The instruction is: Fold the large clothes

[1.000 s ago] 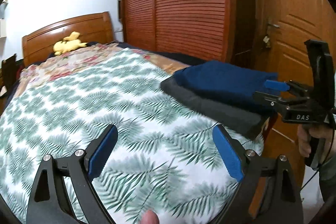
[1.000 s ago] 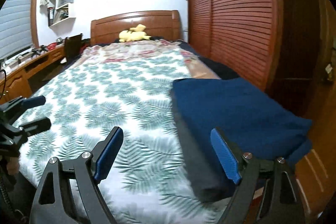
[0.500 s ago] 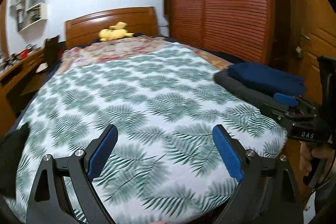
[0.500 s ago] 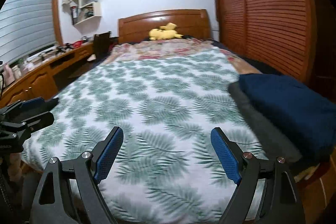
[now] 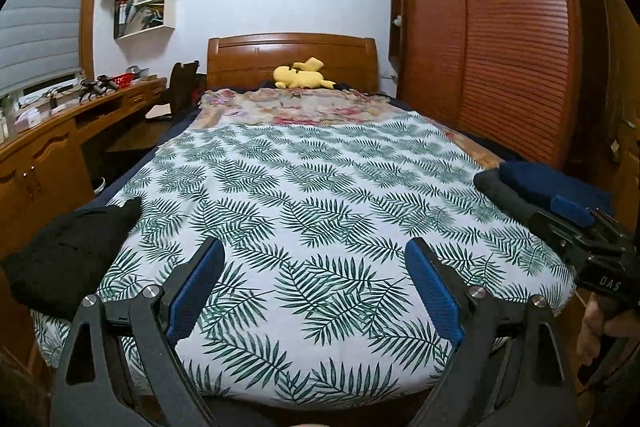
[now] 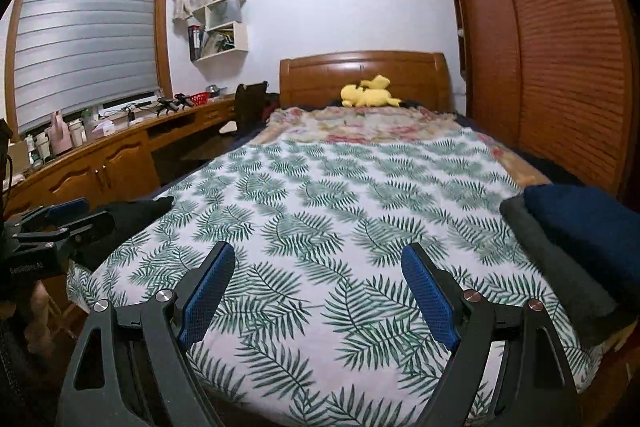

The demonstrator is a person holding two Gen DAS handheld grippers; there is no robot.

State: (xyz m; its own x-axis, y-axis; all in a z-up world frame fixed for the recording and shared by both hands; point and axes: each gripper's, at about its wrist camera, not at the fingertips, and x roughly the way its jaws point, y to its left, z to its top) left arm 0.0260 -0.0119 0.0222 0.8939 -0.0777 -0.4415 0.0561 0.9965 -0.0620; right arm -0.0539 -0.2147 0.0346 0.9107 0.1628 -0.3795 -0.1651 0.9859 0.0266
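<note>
Both tools hang over the foot of the bed [image 5: 312, 187], pointed toward the headboard [image 5: 292, 55]. The left gripper [image 5: 314, 291] has its jaws spread wide with only leaf-print sheet between them; the right gripper [image 6: 318, 287] is spread just as wide and holds nothing. A crumpled black garment [image 5: 68, 251] lies on the near left corner of the bed, at about ten o'clock from the left gripper and well apart from its fingers. At about two o'clock, on the right edge, a folded navy garment [image 6: 588, 223] sits on a folded grey garment [image 6: 560, 267]. A yellow plush toy [image 5: 300, 75] rests at twelve o'clock by the headboard.
</note>
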